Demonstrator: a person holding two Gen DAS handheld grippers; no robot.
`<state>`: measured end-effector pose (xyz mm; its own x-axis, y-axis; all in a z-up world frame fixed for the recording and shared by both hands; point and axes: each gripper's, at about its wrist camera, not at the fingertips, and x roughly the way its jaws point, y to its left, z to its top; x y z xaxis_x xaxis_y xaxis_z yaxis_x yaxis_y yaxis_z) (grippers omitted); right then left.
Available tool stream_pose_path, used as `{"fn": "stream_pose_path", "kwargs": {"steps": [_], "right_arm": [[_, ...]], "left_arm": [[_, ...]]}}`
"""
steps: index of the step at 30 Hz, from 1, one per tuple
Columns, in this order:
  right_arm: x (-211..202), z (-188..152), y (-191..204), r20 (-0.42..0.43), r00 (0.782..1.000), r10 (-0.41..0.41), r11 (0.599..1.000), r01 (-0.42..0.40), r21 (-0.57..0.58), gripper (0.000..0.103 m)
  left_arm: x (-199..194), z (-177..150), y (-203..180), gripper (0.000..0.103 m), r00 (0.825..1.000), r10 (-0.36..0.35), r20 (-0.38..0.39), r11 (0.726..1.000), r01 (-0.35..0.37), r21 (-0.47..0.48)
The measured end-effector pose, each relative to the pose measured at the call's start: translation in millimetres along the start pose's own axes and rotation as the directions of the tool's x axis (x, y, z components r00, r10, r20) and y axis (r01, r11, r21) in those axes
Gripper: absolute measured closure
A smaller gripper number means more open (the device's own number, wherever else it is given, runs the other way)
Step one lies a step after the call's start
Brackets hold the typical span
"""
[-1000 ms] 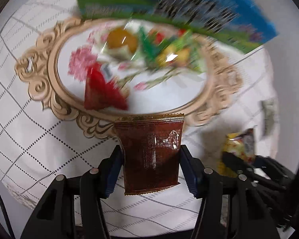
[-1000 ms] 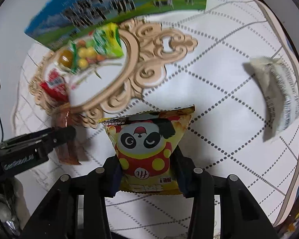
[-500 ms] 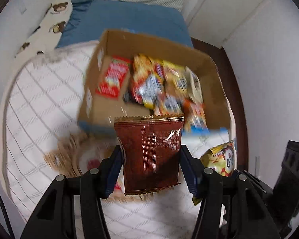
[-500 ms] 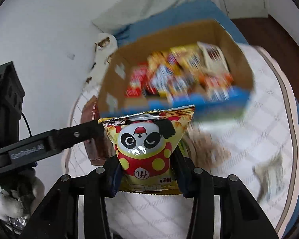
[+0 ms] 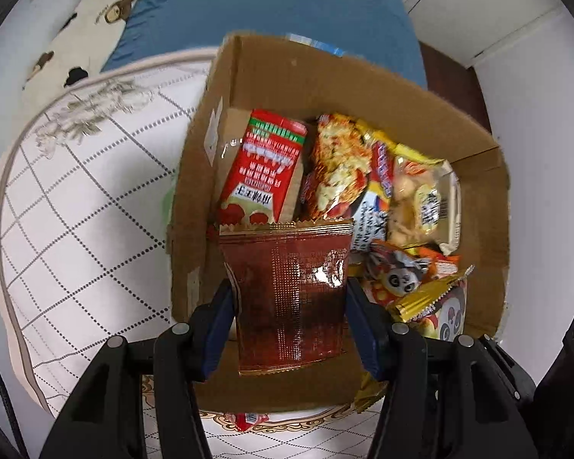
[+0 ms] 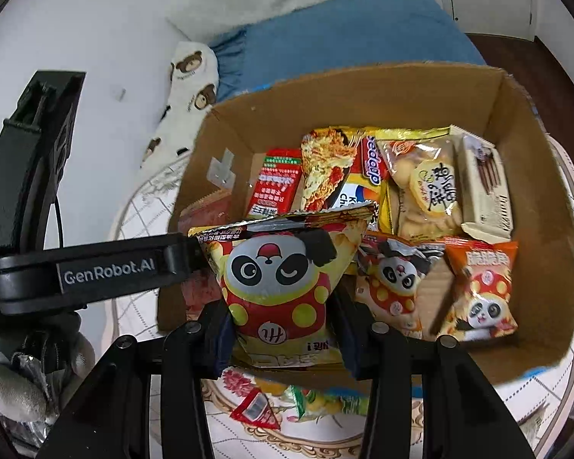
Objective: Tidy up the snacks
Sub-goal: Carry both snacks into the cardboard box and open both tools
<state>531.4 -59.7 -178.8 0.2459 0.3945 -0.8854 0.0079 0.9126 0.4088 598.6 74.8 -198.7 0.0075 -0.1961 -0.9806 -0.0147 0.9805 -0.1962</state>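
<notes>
**Left wrist view.** The left gripper (image 5: 289, 306) pinches a brown foil packet (image 5: 287, 294) by its side edges, with the blue pads pressed against both edges. The packet hangs upright over the near left part of the open cardboard box (image 5: 478, 206), which stands on a quilted white mat (image 5: 76, 210). The box already contains a red packet (image 5: 264, 168), a noodle packet (image 5: 336, 168) and a biscuit bag (image 5: 421, 195) in a row along the far side. To perform the step well, lower the packet past the near wall into the free space at the near left. Release only when its lower edge is inside the box. The gripper points steeply down, with the jaws level across the frame.

**Right wrist view.** The right gripper (image 6: 283, 329) clamps a yellow panda snack bag (image 6: 279, 287) at its lower sides. The bag is puffed and upright, above the near left of the box, and the left gripper's body crosses in from the left, just beside it. Two more panda bags (image 6: 394, 287) (image 6: 478, 290) lie at the near right. In my judgement the hands crowd each other, so deposit one packet at a time. The right gripper tilts down and forward. An ornate tray (image 6: 306, 447) with small sweets lies below the near wall.
</notes>
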Motion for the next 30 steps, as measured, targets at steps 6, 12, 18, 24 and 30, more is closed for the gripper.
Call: {"fn": "stream_pose_path", "kwargs": {"steps": [6,12,18,24,30], "right_arm": [[30.0,2.4,-9.0,-0.071,0.997,-0.036,0.999,0.037,0.003,0.011],[30.4,3.9,-17.0,-0.076,0.993,-0.09,0.996,0.09,-0.002,0.011],[12.6,0.2,-29.5,-0.041,0.987,-0.157,0.988,0.157,-0.005,0.011],[-5.5,-7.1,-52.4,-0.019,0.975,-0.219,0.975,0.22,0.018,0.011],[-29.6,-17.5,-62.3,0.043,0.953,-0.299,0.954,0.299,0.009,0.003]], "left_arm": [[16.1,-2.6,8.0,0.043,1.0,-0.012,-0.029,1.0,0.012,-0.013],[16.2,-5.9,-2.0,0.034,1.0,0.02,-0.004,0.999,-0.02,0.028],[6.5,-12.3,-7.2,0.034,0.998,0.046,0.051,0.998,-0.048,0.038],[-2.3,-27.4,-14.7,0.024,0.99,0.064,0.125,0.996,-0.071,0.053],[-15.1,-49.6,-28.7,0.022,0.973,0.075,0.217,0.992,-0.095,0.083]]}}
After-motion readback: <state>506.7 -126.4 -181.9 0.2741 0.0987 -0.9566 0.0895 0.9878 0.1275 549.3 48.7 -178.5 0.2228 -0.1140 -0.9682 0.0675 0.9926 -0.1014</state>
